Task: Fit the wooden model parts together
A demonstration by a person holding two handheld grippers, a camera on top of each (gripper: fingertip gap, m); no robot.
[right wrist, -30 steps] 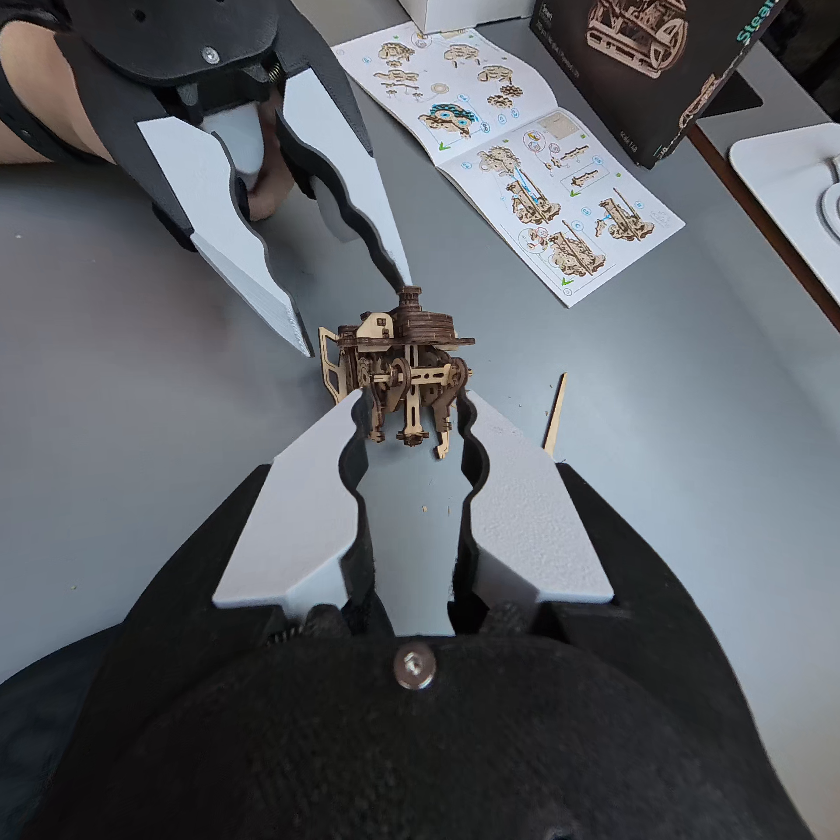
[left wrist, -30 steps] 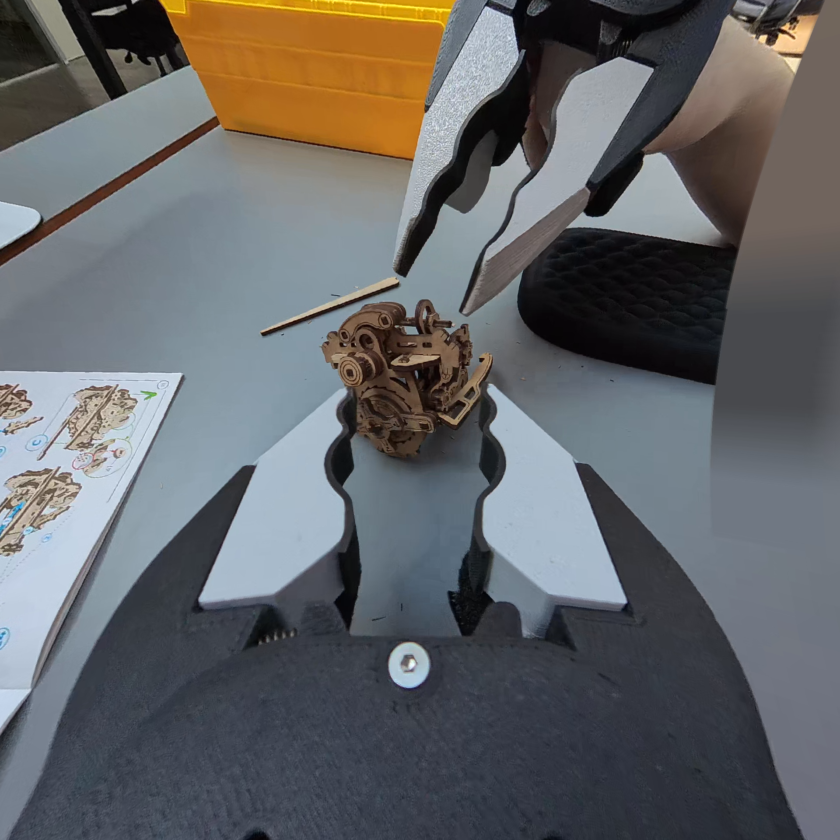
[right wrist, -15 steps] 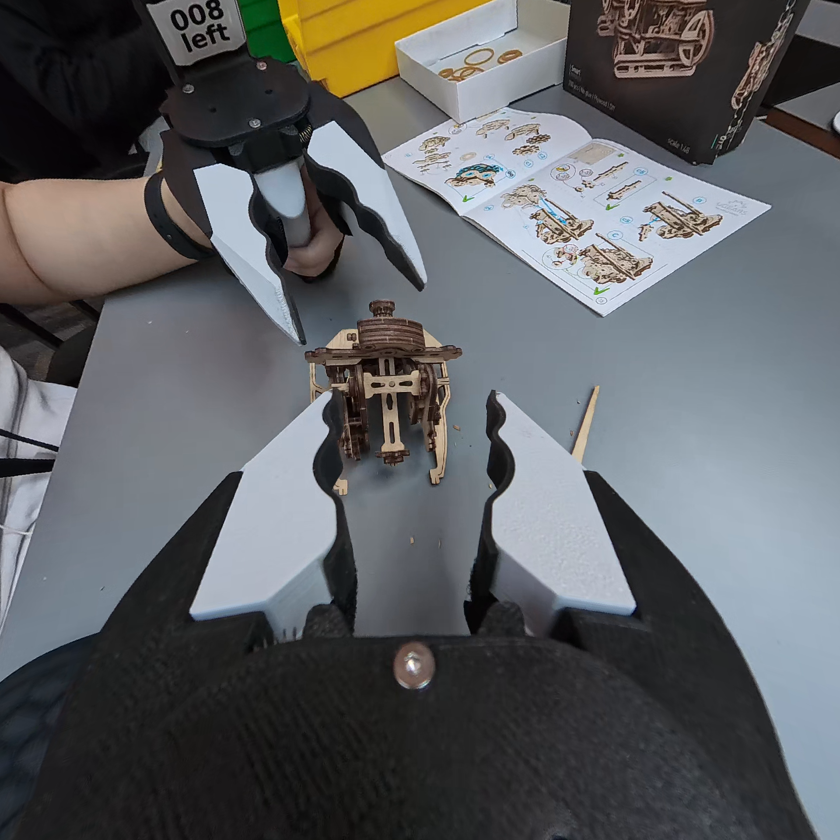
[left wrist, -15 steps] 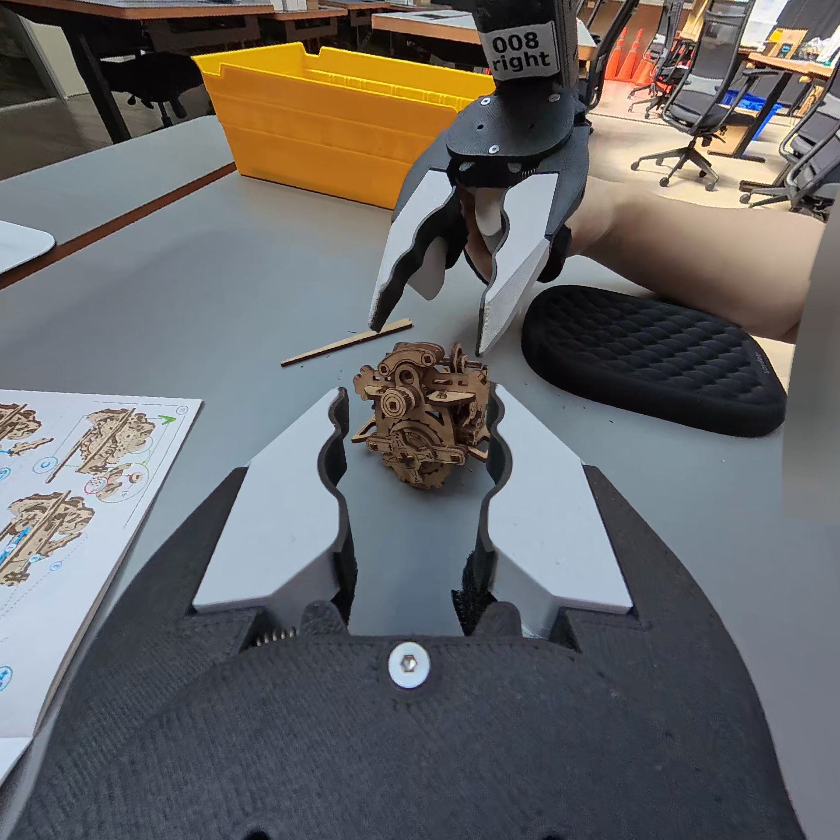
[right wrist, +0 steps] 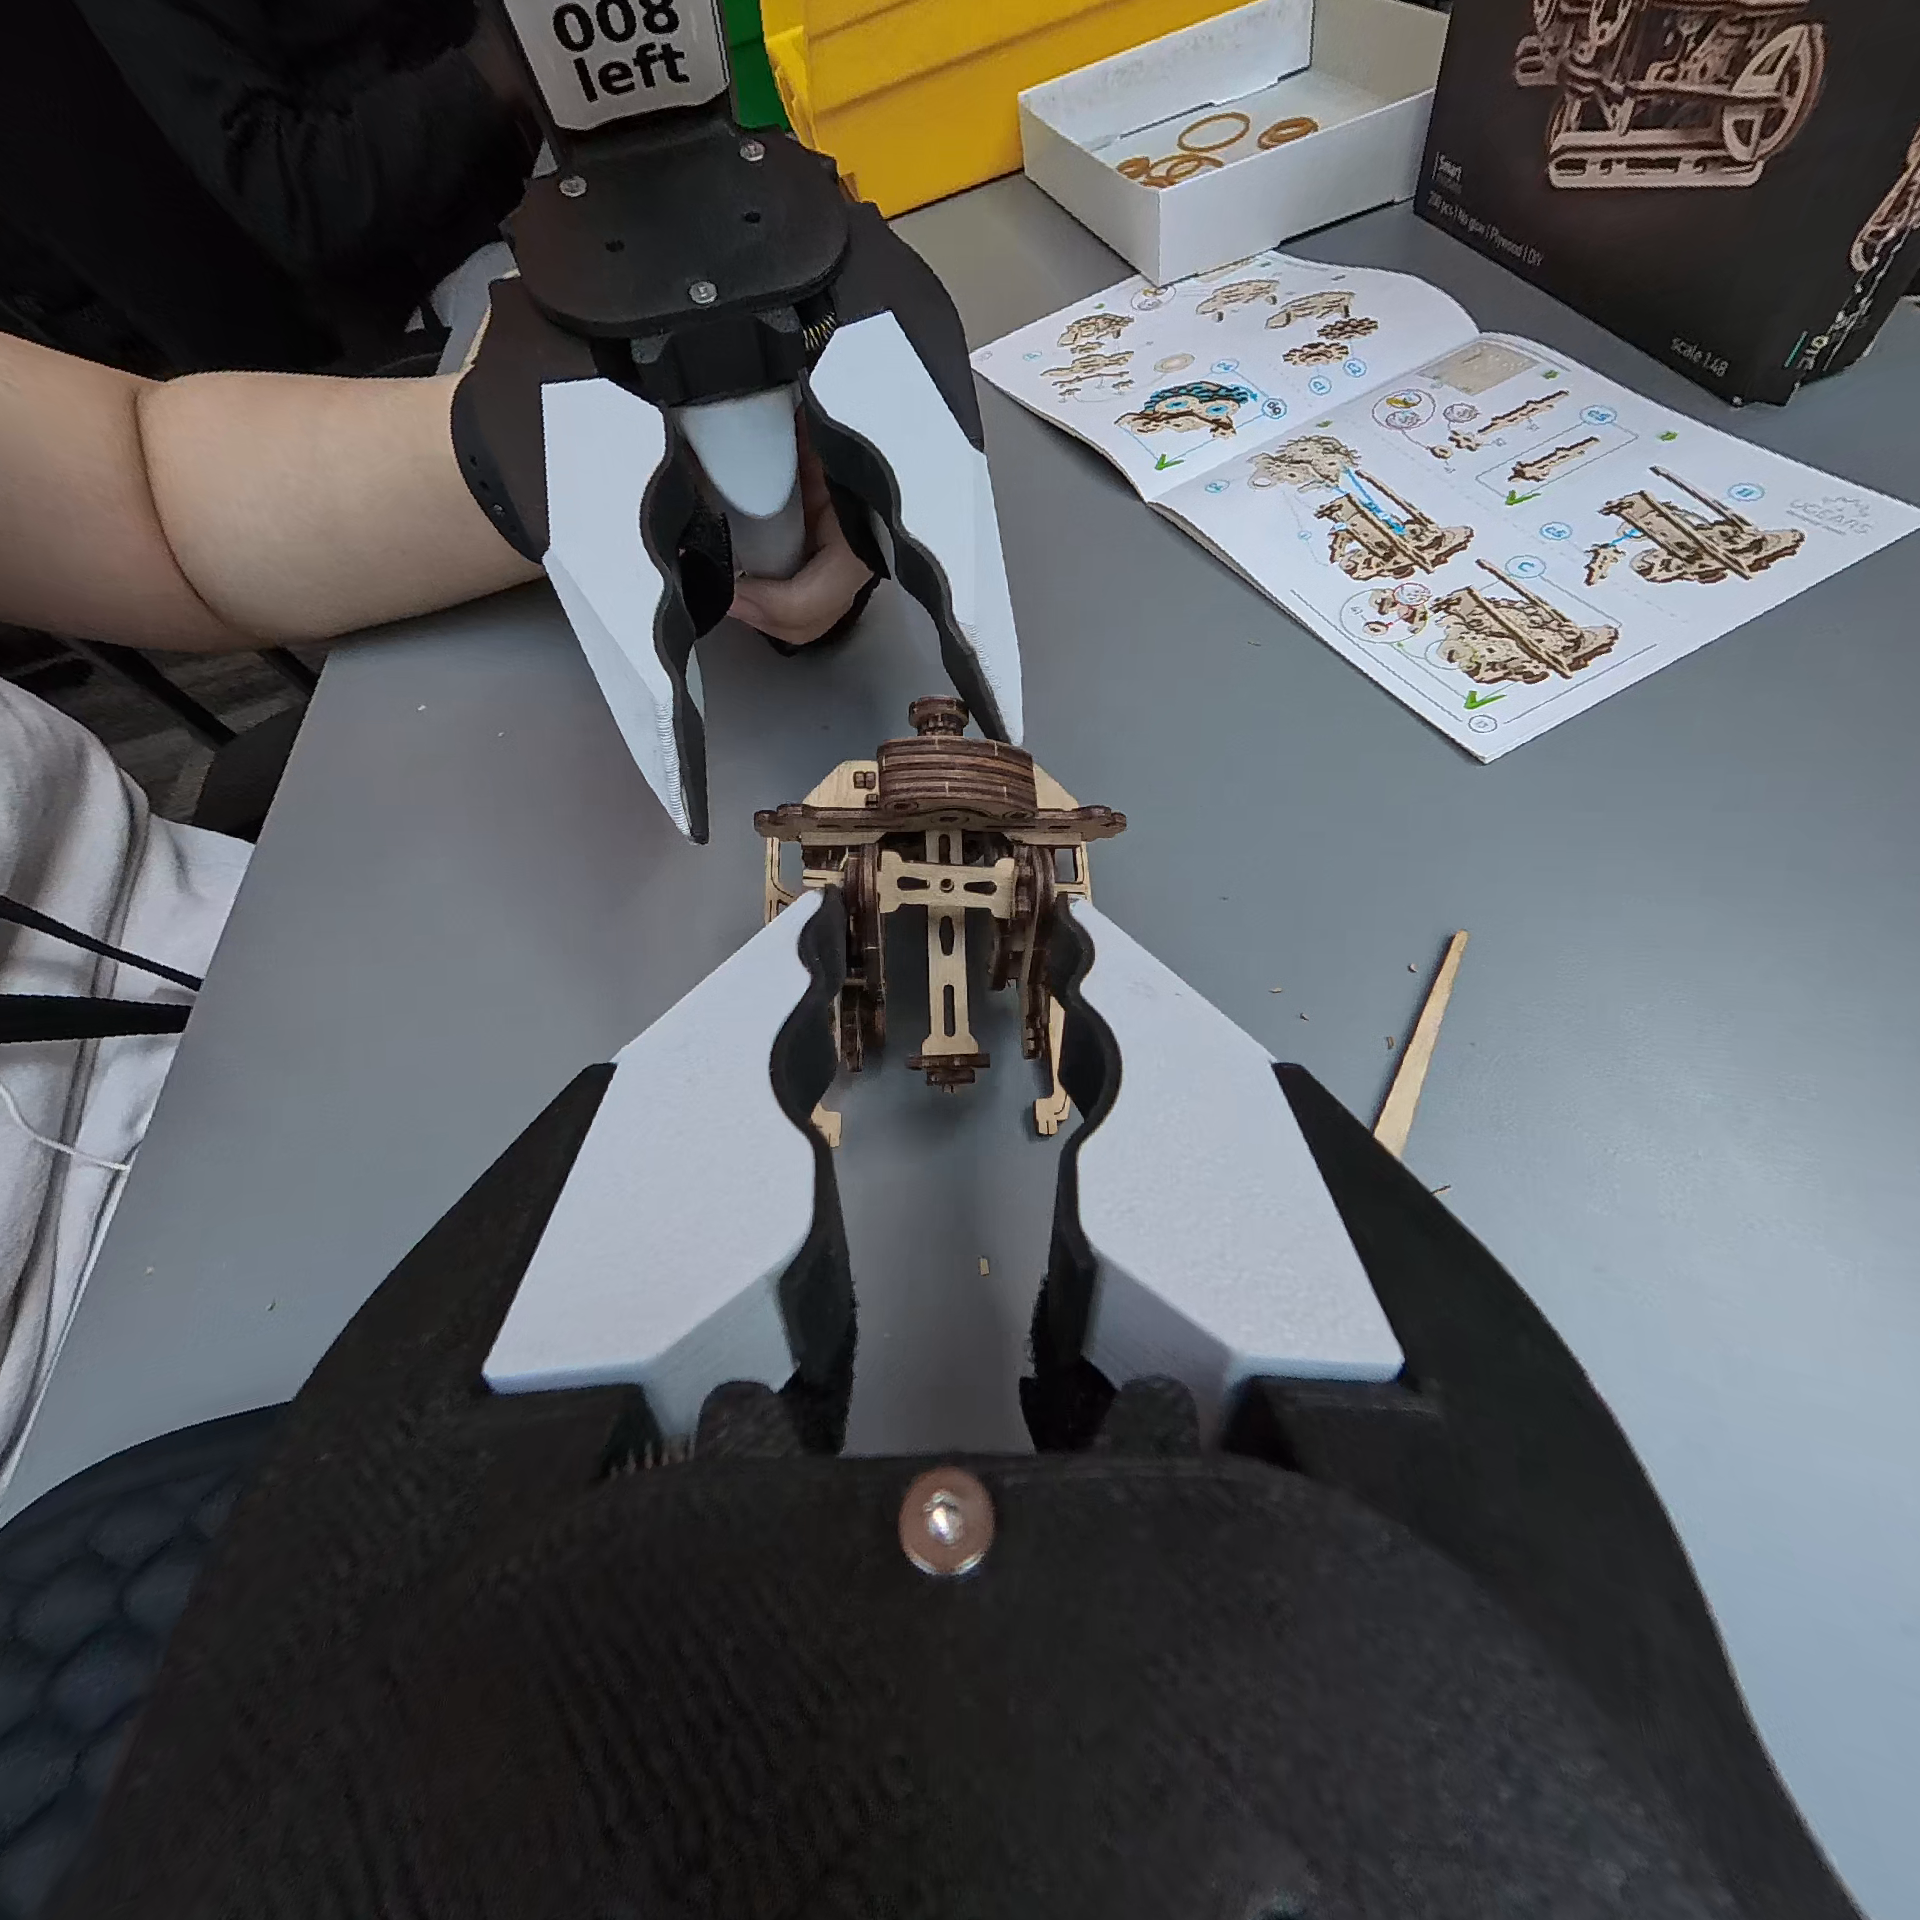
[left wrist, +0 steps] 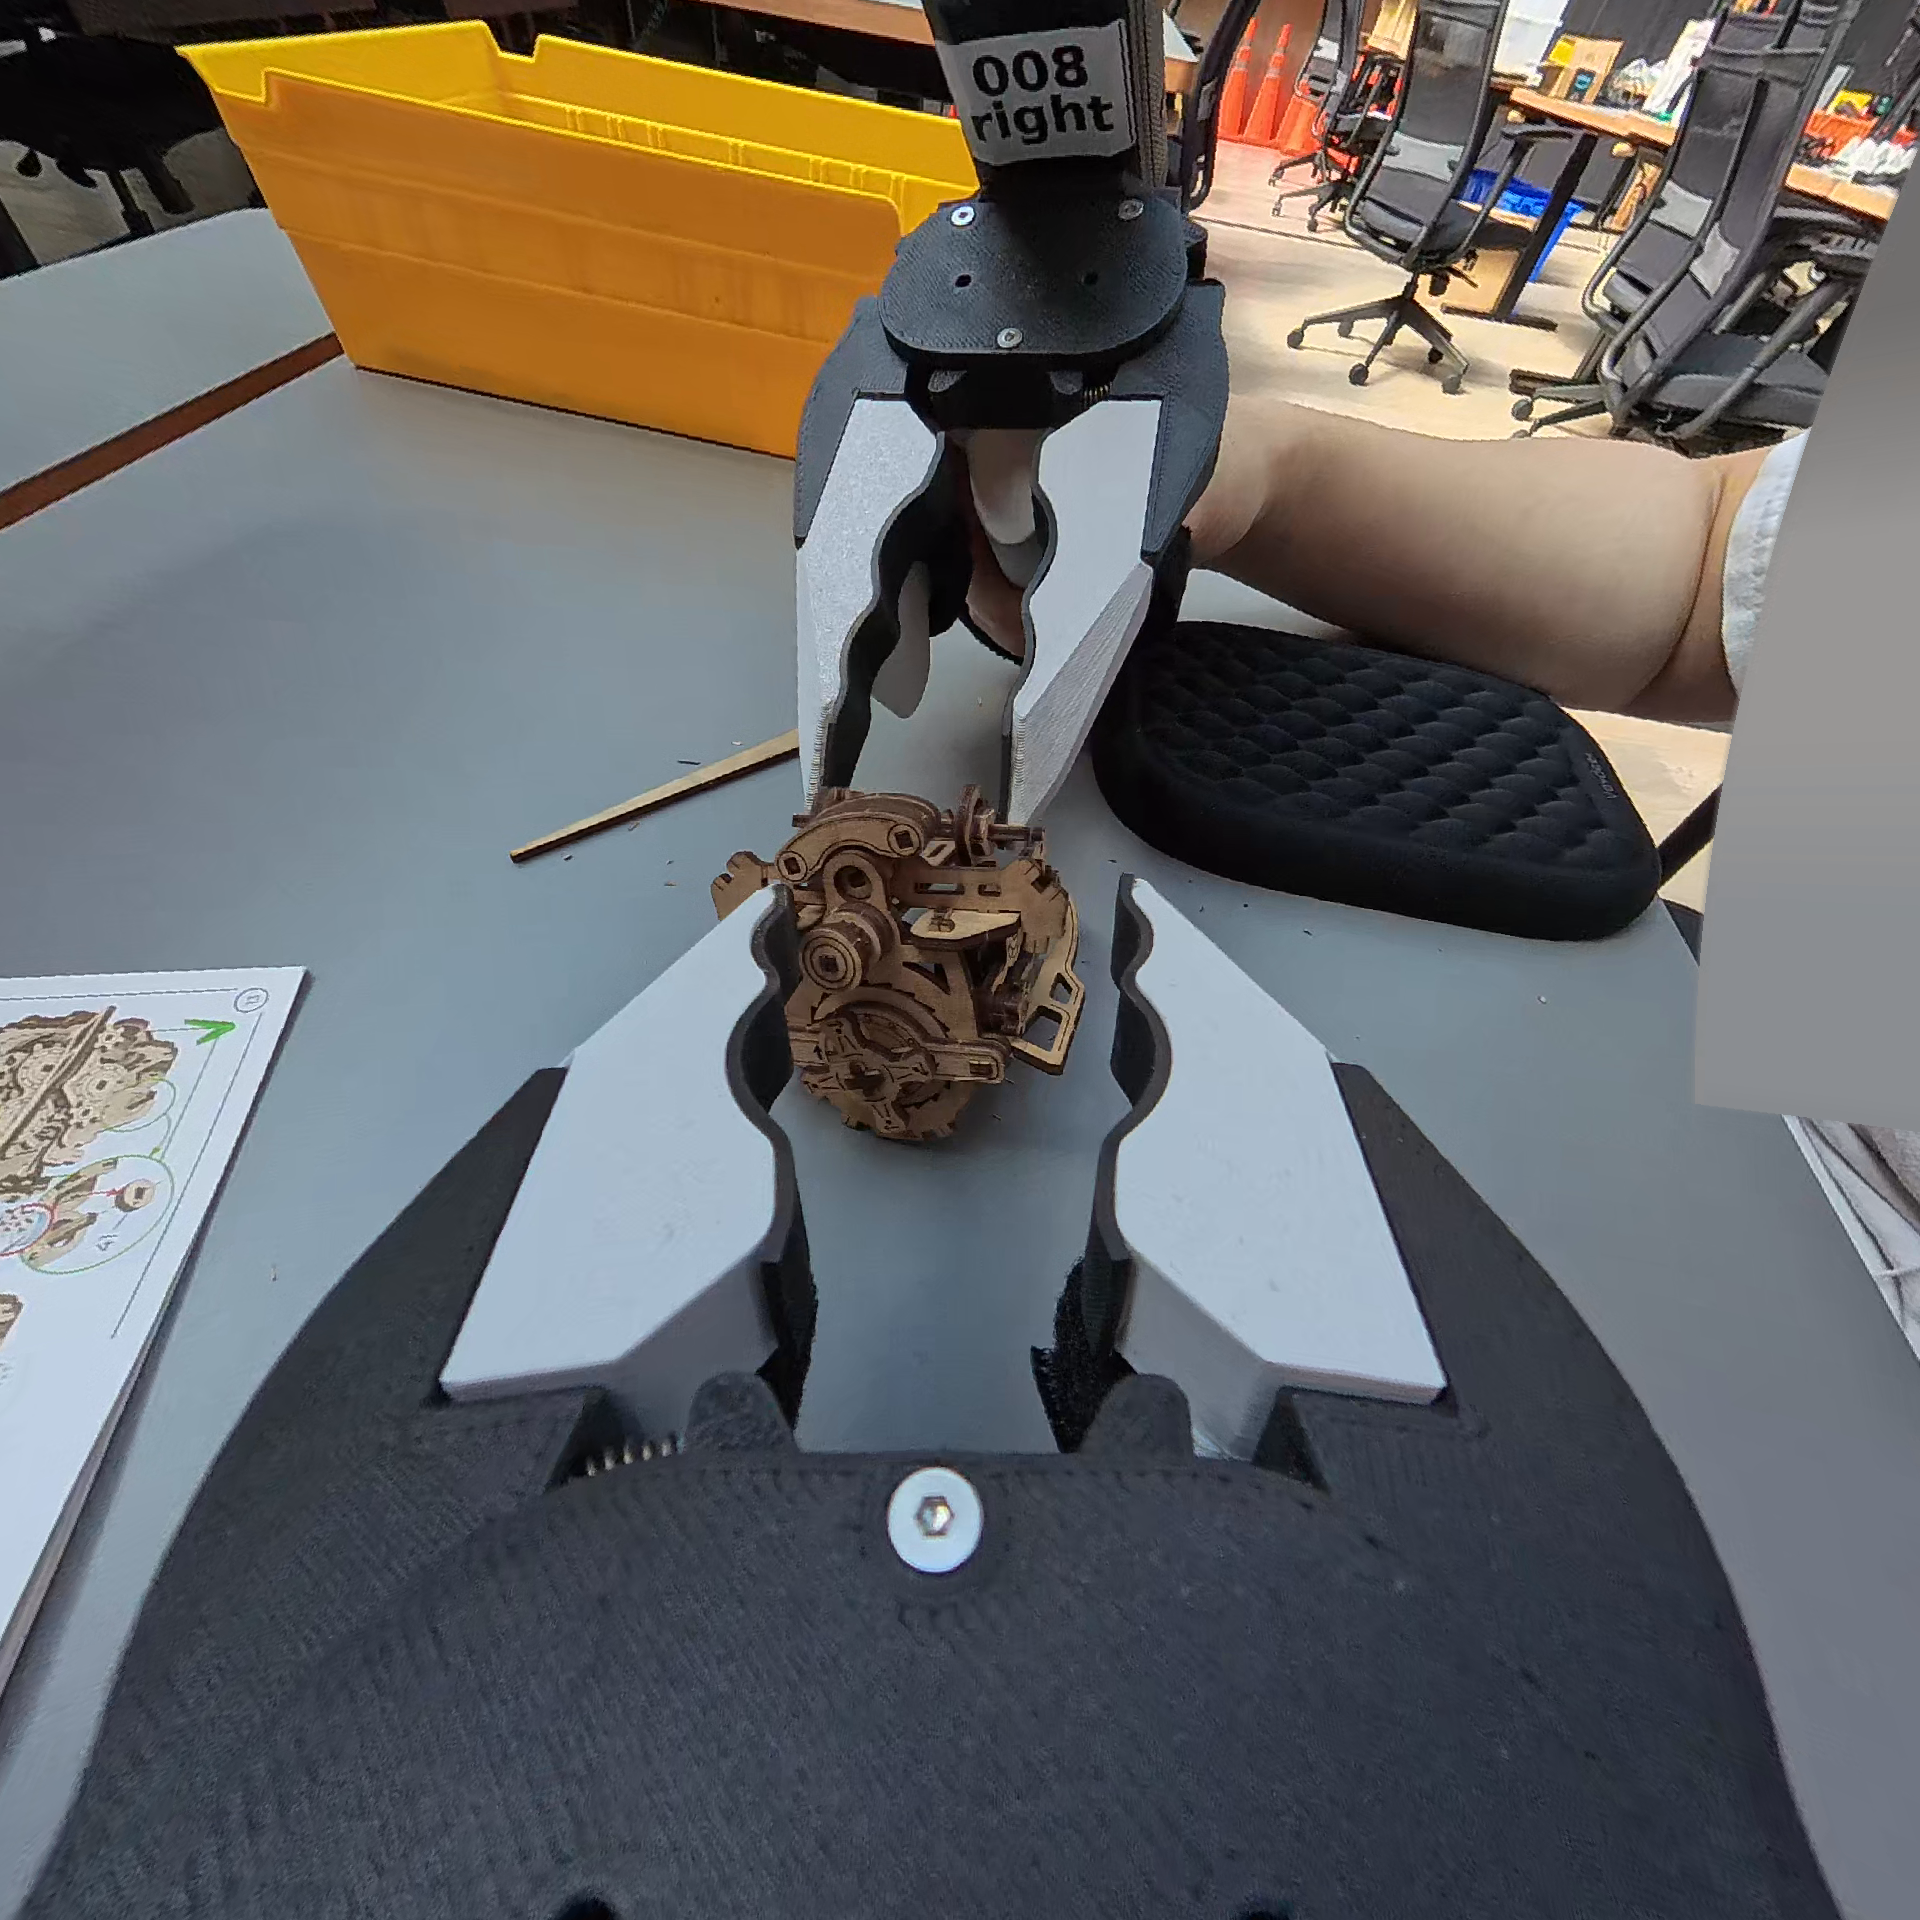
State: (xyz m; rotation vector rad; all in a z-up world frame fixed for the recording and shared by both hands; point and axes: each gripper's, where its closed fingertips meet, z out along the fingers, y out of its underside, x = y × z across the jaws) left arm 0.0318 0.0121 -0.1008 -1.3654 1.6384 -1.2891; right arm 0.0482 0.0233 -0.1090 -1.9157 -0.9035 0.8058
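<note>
The small wooden model (left wrist: 914, 977) stands on the grey table (left wrist: 364, 623) between both grippers, with its dark drum on top in the right wrist view (right wrist: 940, 894). My right gripper (right wrist: 945, 914) is shut on the model's sides near its legs. It shows across the table in the left wrist view (left wrist: 923, 795), with its tips at the model's far end. My left gripper (left wrist: 951, 904) is open. Its fingers flank the model without clamping it, and it also shows in the right wrist view (right wrist: 852, 779).
A thin wooden stick (right wrist: 1423, 1039) lies beside the model. An open instruction booklet (right wrist: 1455, 488), a white box of rings (right wrist: 1216, 156) and a dark kit box (right wrist: 1683, 177) stand beyond. A yellow bin (left wrist: 582, 208) and a black wrist pad (left wrist: 1371, 769) lie behind. The tips of both grippers are at nearly the same place. Between my right fingertips and the thin wooden stick (right wrist: 1423, 1039) there is roughly 8 cm. It turns up in the left wrist view (left wrist: 617, 809) as well.
My left gripper held the model a second ago, then opened. My right gripper was wide open half a second ago and has now closed on the model, which now stands upright.
</note>
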